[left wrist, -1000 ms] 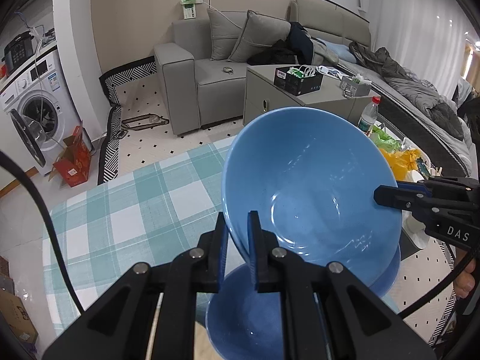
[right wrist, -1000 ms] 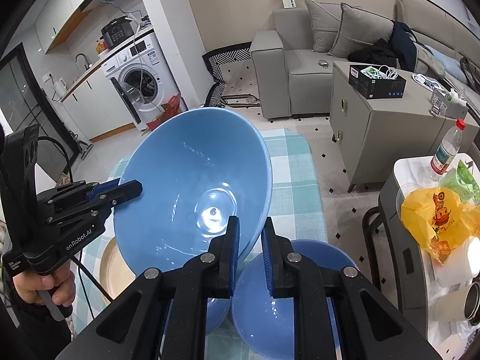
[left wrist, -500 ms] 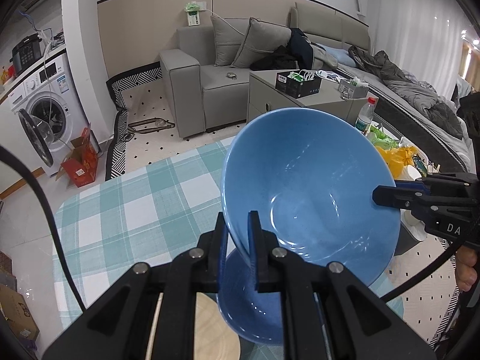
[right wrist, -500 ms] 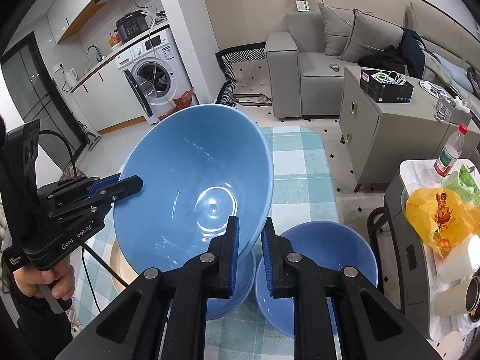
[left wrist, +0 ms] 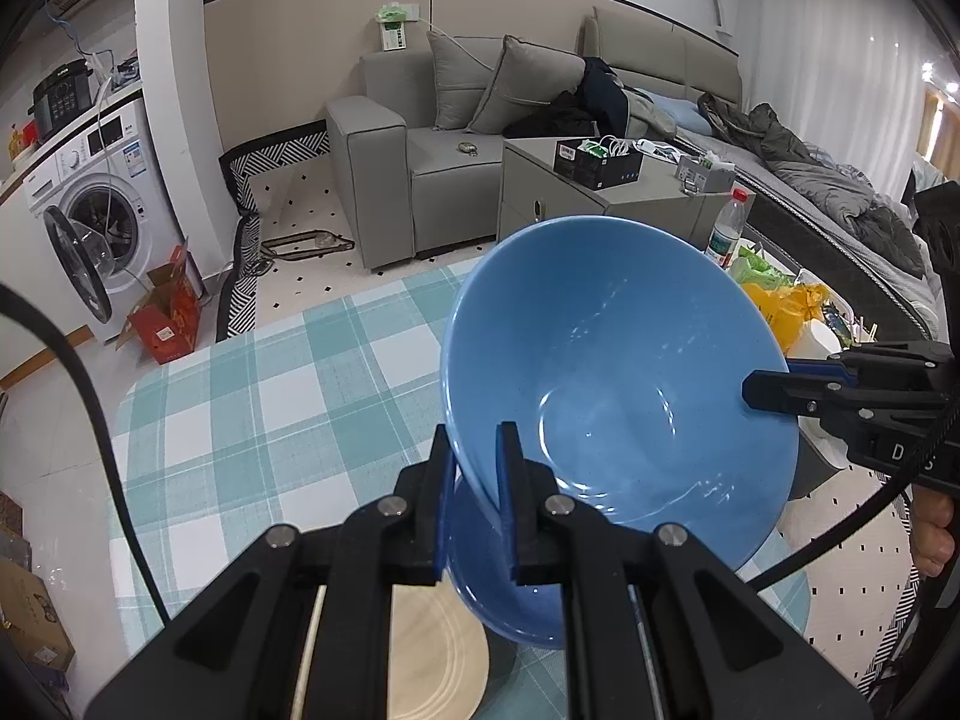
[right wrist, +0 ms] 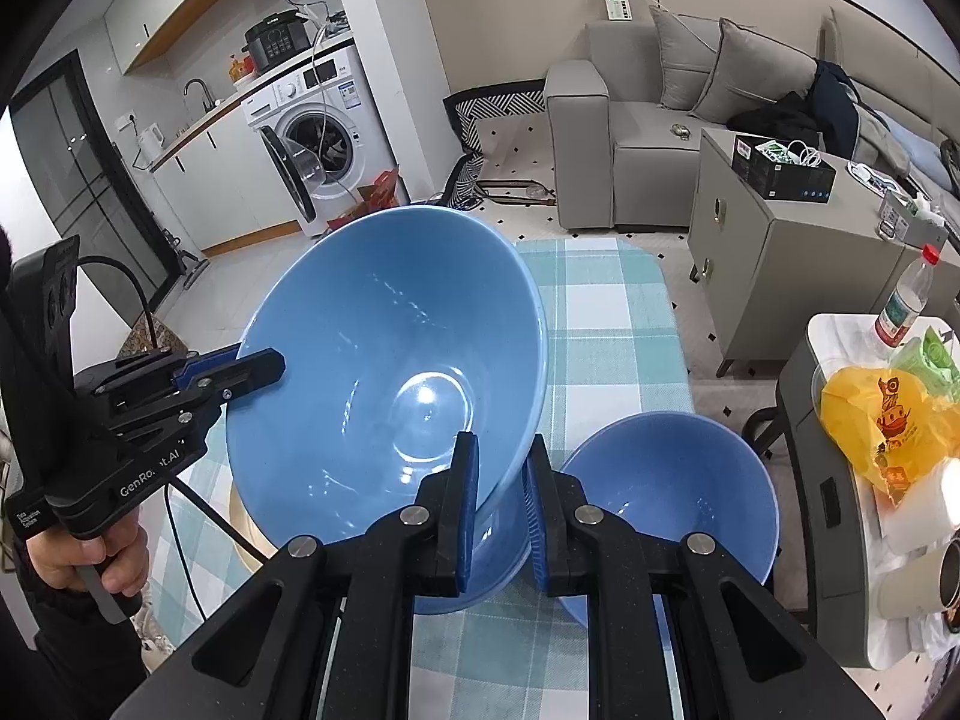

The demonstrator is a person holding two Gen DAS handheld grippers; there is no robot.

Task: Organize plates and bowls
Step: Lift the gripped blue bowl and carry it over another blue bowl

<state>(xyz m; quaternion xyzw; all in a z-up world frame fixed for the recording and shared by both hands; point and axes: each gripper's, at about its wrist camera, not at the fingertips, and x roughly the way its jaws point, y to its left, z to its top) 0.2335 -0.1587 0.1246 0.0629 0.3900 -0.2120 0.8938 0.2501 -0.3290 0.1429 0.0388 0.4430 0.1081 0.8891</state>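
We're holding one blue bowl in the air between both grippers: left gripper jaws clamped on its near rim, right gripper jaws clamped on the opposite rim. The bowl is tilted, mouth facing us. A second bowl is sitting on the desk directly under it; that's the likely nest target, straight down. A third bowl is lying just to the right. Count: three blue bowls, one beige plate partly hidden at left.

Two wrist fisheyes look steeply down, close over the large glossy blue bowl, from its opposite rims; both share it.
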